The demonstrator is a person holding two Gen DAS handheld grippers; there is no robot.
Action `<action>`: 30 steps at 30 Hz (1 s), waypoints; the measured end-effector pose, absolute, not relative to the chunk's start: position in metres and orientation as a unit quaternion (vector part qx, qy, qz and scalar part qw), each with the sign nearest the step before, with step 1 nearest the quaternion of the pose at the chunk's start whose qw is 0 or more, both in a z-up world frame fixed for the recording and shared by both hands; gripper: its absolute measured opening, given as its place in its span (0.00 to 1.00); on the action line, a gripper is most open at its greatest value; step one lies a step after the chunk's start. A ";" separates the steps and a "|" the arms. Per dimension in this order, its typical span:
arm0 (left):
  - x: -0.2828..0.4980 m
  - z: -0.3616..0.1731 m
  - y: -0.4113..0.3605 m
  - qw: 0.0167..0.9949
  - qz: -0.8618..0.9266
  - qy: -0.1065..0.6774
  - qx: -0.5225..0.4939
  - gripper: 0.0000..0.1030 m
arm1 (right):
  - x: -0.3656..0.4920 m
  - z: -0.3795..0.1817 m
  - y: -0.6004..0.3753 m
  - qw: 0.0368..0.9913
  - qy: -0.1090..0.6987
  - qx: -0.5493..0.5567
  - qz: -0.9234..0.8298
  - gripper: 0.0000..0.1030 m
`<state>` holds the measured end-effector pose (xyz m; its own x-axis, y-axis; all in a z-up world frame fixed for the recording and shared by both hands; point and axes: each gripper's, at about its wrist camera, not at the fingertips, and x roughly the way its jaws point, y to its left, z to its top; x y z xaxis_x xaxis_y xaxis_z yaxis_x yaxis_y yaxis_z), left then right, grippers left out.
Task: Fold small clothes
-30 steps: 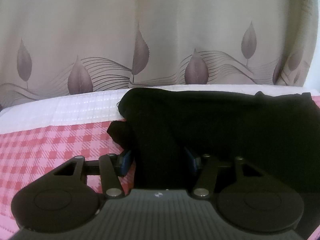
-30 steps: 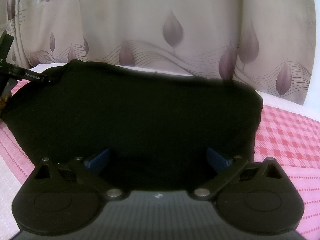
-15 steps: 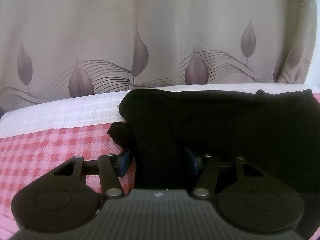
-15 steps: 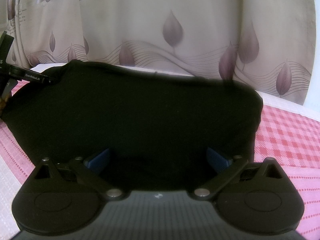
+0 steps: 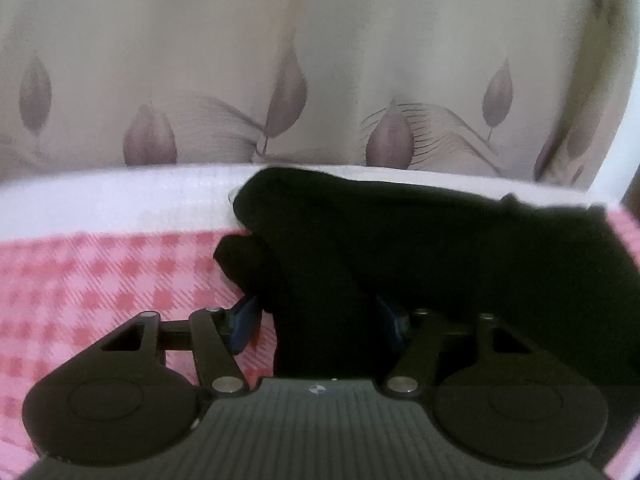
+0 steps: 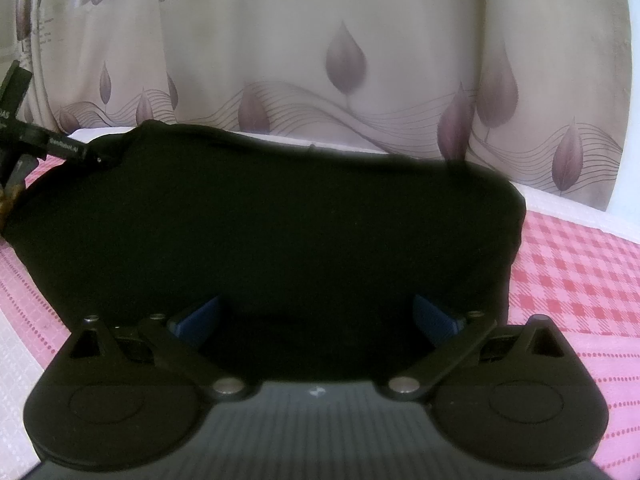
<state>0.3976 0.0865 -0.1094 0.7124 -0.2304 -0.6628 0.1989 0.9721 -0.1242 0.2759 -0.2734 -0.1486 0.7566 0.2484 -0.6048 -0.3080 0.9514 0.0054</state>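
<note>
A black garment [image 5: 460, 256] lies spread on the pink checked bed cover [image 5: 100, 280]. In the blurred left wrist view my left gripper [image 5: 318, 318] sits at the garment's left end. A bunched fold of the black cloth runs between its blue pads [image 5: 244, 320], and a strip of pink shows beside the left pad. In the right wrist view the garment [image 6: 280, 220] fills the middle. My right gripper [image 6: 318, 316] stands wide open low over its near edge, its pads [image 6: 200, 316] apart on either side of the cloth. A black part of the other gripper [image 6: 60, 148] shows at the garment's far left corner.
A beige curtain with purple leaf prints [image 6: 344, 60] hangs close behind the bed. A white quilted strip [image 5: 120, 204] runs along the bed's far edge. Pink checked cover [image 6: 580, 280] lies bare to the right of the garment.
The left wrist view has shifted and rolled a little and is now blurred. Its blue pads stand slightly wider apart around the fold. The right wrist view is unchanged.
</note>
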 end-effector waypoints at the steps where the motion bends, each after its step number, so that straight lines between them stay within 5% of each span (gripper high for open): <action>1: 0.400 -0.109 0.092 0.922 -0.128 0.363 -0.033 0.60 | 0.276 -0.148 -0.274 0.936 0.315 -0.047 0.149 1.00; 17: 0.413 -0.112 0.101 0.912 -0.193 0.360 -0.027 0.71 | 0.274 -0.148 -0.273 0.938 0.309 -0.040 0.149 1.00; 22: 0.415 -0.113 0.105 0.911 -0.199 0.357 -0.057 0.38 | 0.272 -0.147 -0.273 0.940 0.305 -0.037 0.149 1.00; 30: 0.407 -0.105 0.090 0.921 -0.176 0.342 -0.055 0.26 | 0.271 -0.146 -0.273 0.941 0.303 -0.033 0.149 1.00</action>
